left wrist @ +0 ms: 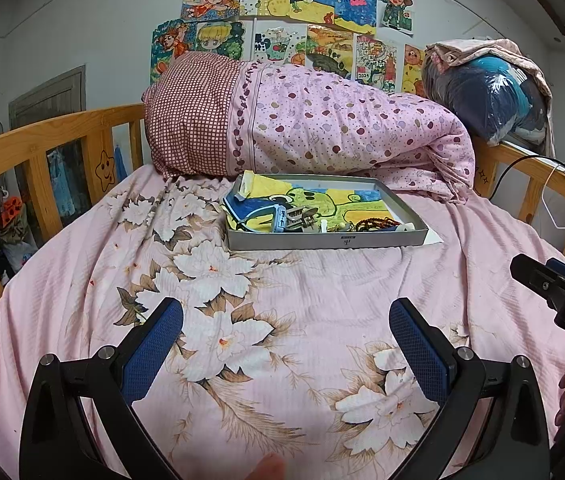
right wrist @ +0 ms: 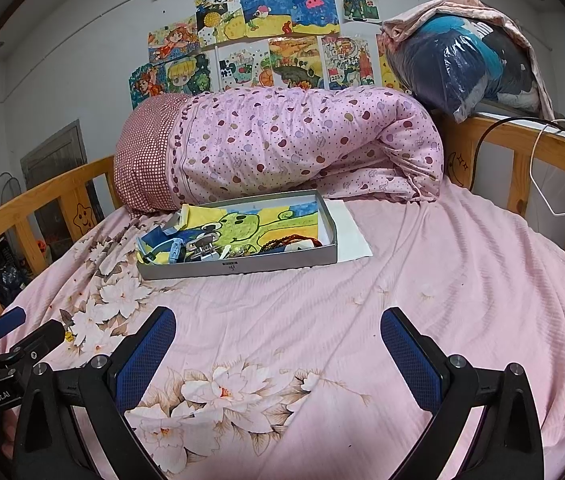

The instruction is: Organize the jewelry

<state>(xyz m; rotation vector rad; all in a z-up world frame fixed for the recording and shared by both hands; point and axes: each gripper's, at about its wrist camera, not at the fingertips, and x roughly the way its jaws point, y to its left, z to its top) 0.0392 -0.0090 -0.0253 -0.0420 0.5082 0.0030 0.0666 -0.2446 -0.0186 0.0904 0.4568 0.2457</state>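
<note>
**Hovering short of the jewelry tray**

Holding both grippers low over the bedsheet (left wrist: 302, 280), fingers spread wide, nothing between them: left gripper (left wrist: 286, 344), right gripper (right wrist: 278, 352). Jewelry sits bunched along the near wall of the grey tray (left wrist: 334, 240), just in front of the rolled quilt (left wrist: 322, 128): beads (right wrist: 282, 242), a clip (right wrist: 202, 248), a blue band (left wrist: 278, 216). Small pieces hard to tell apart. The pile fits either a sorted or an unsorted state.

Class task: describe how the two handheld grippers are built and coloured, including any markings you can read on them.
Each gripper has a black frame with two angled arms, round silver bolts at the pivots, and blue textured pads on the fingers. That holds for the left gripper and the right gripper. In the right wrist view, the left one's body carries white lettering, "GenRobot.AI". No cables or sleeves show.
</note>
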